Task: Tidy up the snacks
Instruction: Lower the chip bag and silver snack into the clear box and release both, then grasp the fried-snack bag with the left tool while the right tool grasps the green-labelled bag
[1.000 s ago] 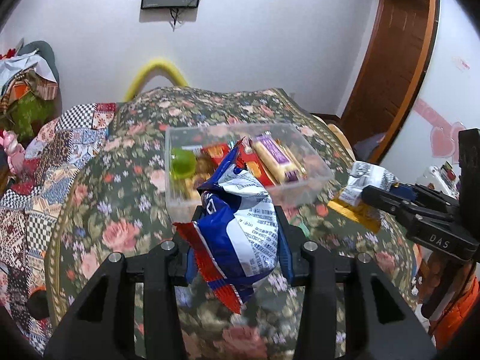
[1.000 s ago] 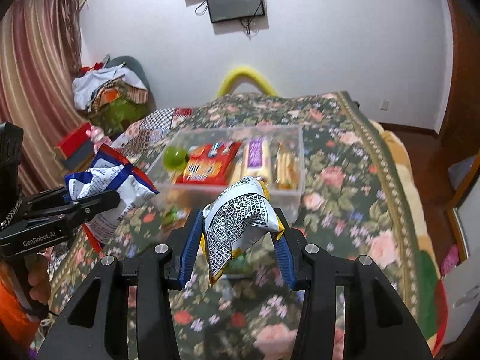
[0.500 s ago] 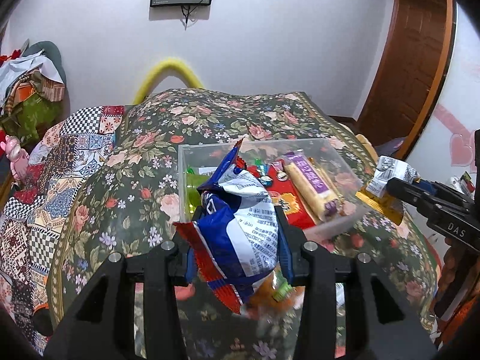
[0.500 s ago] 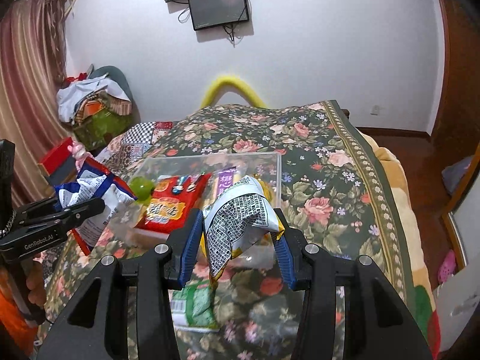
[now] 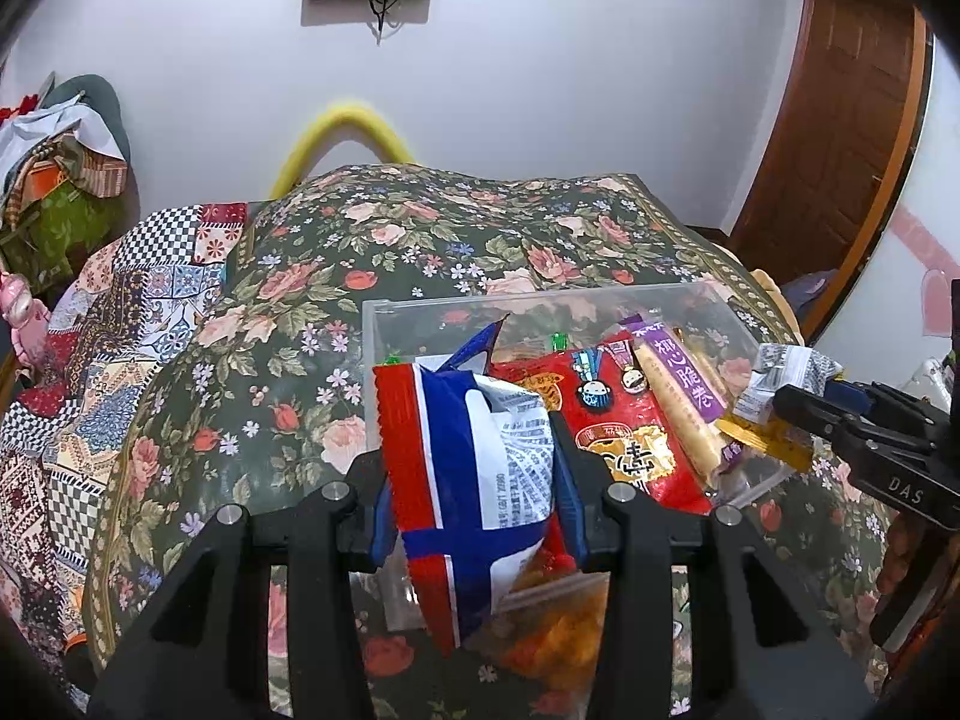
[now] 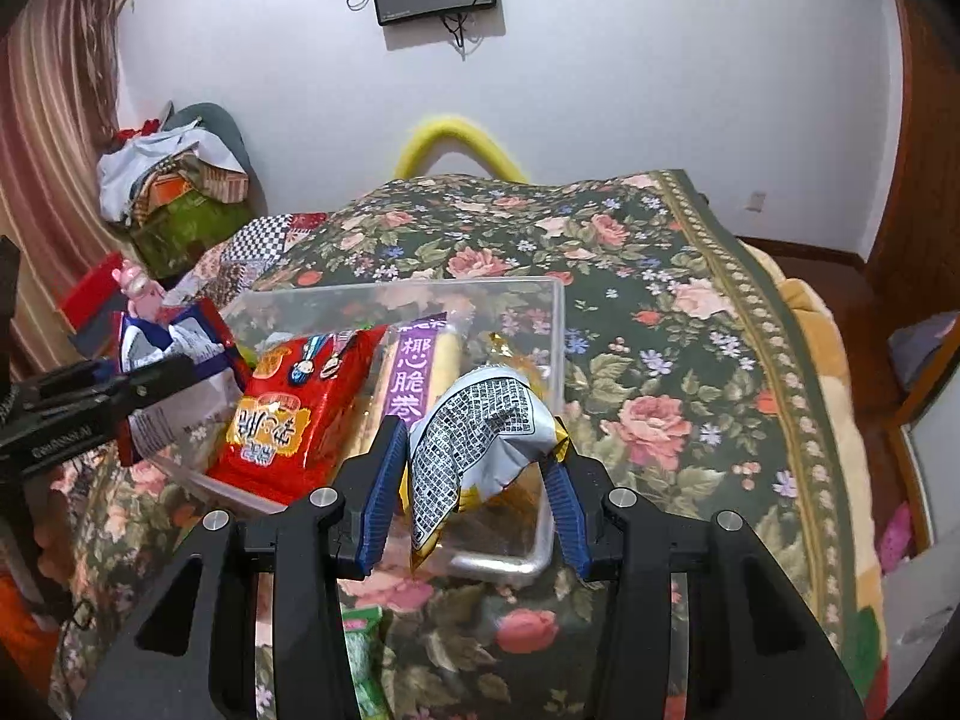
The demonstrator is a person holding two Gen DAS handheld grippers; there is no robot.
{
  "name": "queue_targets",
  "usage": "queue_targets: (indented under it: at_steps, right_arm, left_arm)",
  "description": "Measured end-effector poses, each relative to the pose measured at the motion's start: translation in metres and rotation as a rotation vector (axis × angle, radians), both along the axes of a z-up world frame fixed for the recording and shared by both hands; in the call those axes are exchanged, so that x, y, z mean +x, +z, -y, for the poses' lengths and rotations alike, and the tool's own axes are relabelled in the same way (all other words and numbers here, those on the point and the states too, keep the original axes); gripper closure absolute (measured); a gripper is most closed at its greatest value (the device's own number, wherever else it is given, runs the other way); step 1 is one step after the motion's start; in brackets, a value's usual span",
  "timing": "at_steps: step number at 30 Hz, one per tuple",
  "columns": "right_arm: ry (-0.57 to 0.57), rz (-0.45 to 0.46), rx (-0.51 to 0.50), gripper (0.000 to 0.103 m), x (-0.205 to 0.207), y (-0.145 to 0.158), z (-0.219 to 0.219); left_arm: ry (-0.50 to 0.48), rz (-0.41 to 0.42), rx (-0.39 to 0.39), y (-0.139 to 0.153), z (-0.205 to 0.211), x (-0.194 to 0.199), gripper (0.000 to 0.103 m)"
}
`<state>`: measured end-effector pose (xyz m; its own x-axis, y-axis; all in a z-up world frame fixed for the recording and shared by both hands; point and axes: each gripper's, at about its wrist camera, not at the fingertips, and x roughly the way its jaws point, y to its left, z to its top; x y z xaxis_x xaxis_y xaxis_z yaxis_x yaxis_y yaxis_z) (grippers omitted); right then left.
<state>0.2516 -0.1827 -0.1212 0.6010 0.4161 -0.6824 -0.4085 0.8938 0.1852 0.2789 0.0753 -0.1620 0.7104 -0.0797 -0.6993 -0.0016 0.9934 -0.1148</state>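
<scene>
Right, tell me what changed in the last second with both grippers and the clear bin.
Both grippers advanced toward the clear bin: the left gripper carried its blue-and-red bag over the bin's near left corner, the right gripper brought its silver packet over the near right end. Nothing was released. Both stay clamped; the red pack and purple-label roll lie unmoved.

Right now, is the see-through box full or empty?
Partly full: the clear plastic box holds a red snack bag and a purple-labelled roll pack.
</scene>
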Motion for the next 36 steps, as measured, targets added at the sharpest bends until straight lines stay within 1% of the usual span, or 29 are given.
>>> queue_targets:
  at_steps: [5, 8, 10, 12, 14, 16, 17, 21, 23, 24, 26, 28, 31, 36]
  right_arm:
    - [0.004, -0.021, 0.005, 0.061, 0.004, -0.006, -0.005]
    - [0.009, -0.032, 0.006, 0.061, 0.003, -0.010, -0.006]
    - [0.014, -0.036, -0.001, 0.060, 0.001, -0.010, -0.006]
    - [0.022, -0.044, -0.007, 0.059, -0.002, -0.010, -0.007]
    - [0.026, -0.048, -0.018, 0.058, -0.005, -0.010, -0.008]
    - [0.024, -0.042, -0.025, 0.058, -0.009, -0.009, -0.008]
    - [0.022, -0.041, -0.026, 0.058, -0.011, -0.009, -0.007]
    - [0.027, -0.061, -0.007, 0.054, -0.017, -0.008, -0.003]
    - [0.026, -0.055, -0.012, 0.052, -0.022, -0.006, -0.003]
    - [0.026, -0.054, -0.017, 0.050, -0.023, -0.005, -0.003]
    - [0.019, -0.048, -0.033, 0.044, -0.028, -0.002, -0.003]
    - [0.011, -0.032, -0.036, 0.036, -0.034, 0.000, -0.001]
    - [0.007, -0.033, -0.030, 0.034, -0.042, 0.001, 0.003]
    - [0.015, -0.072, -0.020, 0.033, -0.057, -0.006, 0.005]
  left_arm:
    - [0.000, 0.004, 0.023, -0.005, 0.005, 0.000, 0.060]
    - [-0.003, -0.054, 0.000, -0.018, 0.005, 0.003, 0.058]
    - [-0.008, -0.074, -0.014, -0.024, 0.005, 0.001, 0.058]
    - [-0.011, -0.073, 0.006, -0.023, 0.008, -0.004, 0.057]
    - [-0.012, -0.074, 0.024, -0.022, 0.011, -0.009, 0.049]
    - [-0.013, -0.068, 0.029, -0.020, 0.011, -0.016, 0.044]
    - [-0.016, -0.067, 0.027, -0.019, 0.012, -0.018, 0.043]
    - [-0.019, -0.058, 0.027, -0.011, 0.011, -0.031, 0.040]
    - [-0.003, -0.049, 0.034, -0.007, 0.010, -0.040, 0.033]
    - [0.004, -0.041, 0.032, -0.005, 0.008, -0.044, 0.033]
    - [0.011, -0.037, 0.022, -0.002, 0.005, -0.051, 0.032]
    - [0.016, -0.039, 0.008, 0.000, 0.001, -0.057, 0.032]
    - [0.016, -0.049, -0.004, 0.000, -0.001, -0.066, 0.032]
    - [-0.002, -0.076, -0.022, -0.007, 0.004, -0.079, 0.031]
